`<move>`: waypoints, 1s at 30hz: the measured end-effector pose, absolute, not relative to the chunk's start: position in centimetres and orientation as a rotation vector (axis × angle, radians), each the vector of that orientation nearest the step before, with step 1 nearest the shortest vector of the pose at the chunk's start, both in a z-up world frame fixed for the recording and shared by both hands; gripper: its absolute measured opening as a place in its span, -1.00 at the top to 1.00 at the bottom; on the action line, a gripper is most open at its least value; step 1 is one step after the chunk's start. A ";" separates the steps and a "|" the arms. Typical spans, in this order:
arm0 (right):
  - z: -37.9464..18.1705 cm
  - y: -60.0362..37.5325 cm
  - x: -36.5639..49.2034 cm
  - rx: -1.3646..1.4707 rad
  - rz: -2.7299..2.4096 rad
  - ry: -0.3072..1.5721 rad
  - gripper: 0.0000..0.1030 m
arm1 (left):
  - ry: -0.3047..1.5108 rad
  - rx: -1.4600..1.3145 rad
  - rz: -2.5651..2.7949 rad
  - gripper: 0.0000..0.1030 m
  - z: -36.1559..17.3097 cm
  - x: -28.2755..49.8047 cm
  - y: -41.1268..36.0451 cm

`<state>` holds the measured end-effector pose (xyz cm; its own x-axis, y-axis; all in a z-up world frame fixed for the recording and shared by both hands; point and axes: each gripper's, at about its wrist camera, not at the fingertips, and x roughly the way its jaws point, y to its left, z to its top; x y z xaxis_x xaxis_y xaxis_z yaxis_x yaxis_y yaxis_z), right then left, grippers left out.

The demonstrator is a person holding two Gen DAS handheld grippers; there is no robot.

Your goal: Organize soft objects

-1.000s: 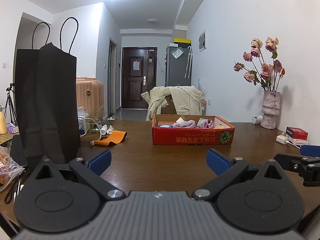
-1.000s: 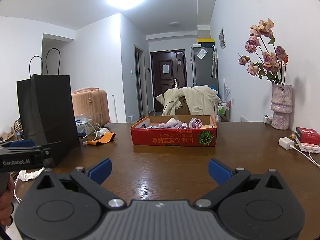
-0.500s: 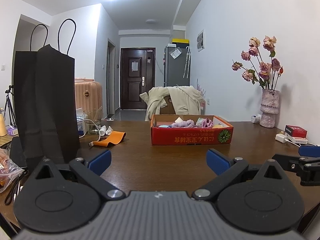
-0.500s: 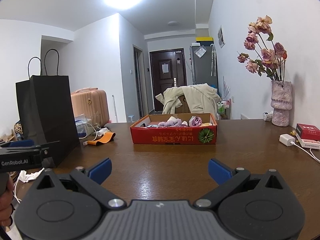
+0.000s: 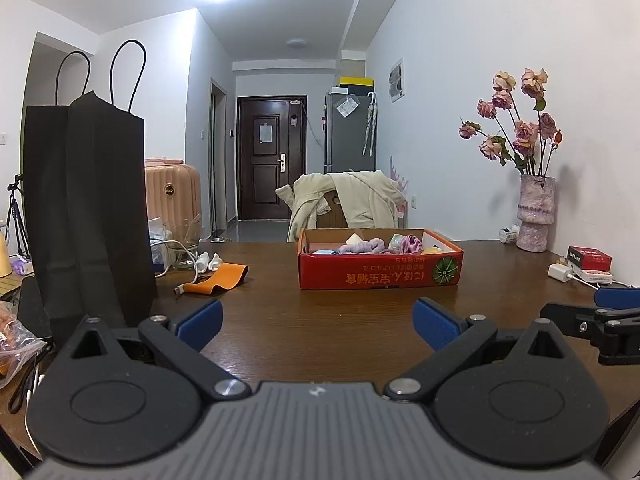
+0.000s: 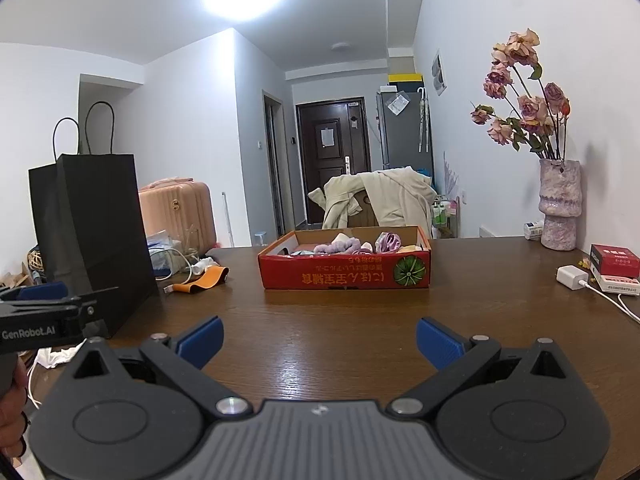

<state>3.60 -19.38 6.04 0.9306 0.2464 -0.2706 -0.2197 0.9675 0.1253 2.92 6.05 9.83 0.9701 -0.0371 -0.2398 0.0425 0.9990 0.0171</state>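
Note:
A red cardboard box (image 5: 380,276) (image 6: 344,274) sits mid-table and holds several soft things, among them a purple scrunchie (image 5: 362,246) (image 6: 338,245) and a lilac cloth (image 6: 387,242). An orange cloth band (image 5: 224,278) (image 6: 206,280) lies on the table left of the box. My left gripper (image 5: 316,322) is open and empty, low over the near table, well short of the box. My right gripper (image 6: 318,340) is open and empty too, also short of the box. Each gripper shows at the edge of the other's view.
A tall black paper bag (image 5: 88,208) (image 6: 92,232) stands at the left. A vase of dried roses (image 5: 534,216) (image 6: 558,204), a red packet (image 6: 614,260) and a white charger (image 6: 572,276) sit at the right. Cables and a glass (image 5: 184,248) lie beside the bag.
Both views have tilted slightly; the box sits a touch lower and closer in the right wrist view. Both grippers stay open and empty.

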 end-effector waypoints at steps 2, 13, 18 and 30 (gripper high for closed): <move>6.0 -19.4 3.6 0.095 0.238 0.290 -1.00 | 0.241 0.023 -0.040 -1.00 9.8 2.9 6.0; 5.9 -19.4 3.6 0.094 0.240 0.293 -1.00 | 0.241 0.025 -0.052 -1.00 9.8 2.7 5.9; 5.9 -19.4 3.7 0.094 0.241 0.294 -1.00 | 0.243 0.031 -0.058 -1.00 9.8 2.8 5.9; 5.8 -19.3 3.6 0.095 0.241 0.295 -1.00 | 0.232 0.028 -0.059 -1.00 9.9 2.5 5.9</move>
<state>3.63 -19.30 5.78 0.9283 0.2489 -0.2762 -0.2212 0.9668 0.1277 2.52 5.94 9.87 0.9715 -0.0553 -0.2303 0.0618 0.9979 0.0211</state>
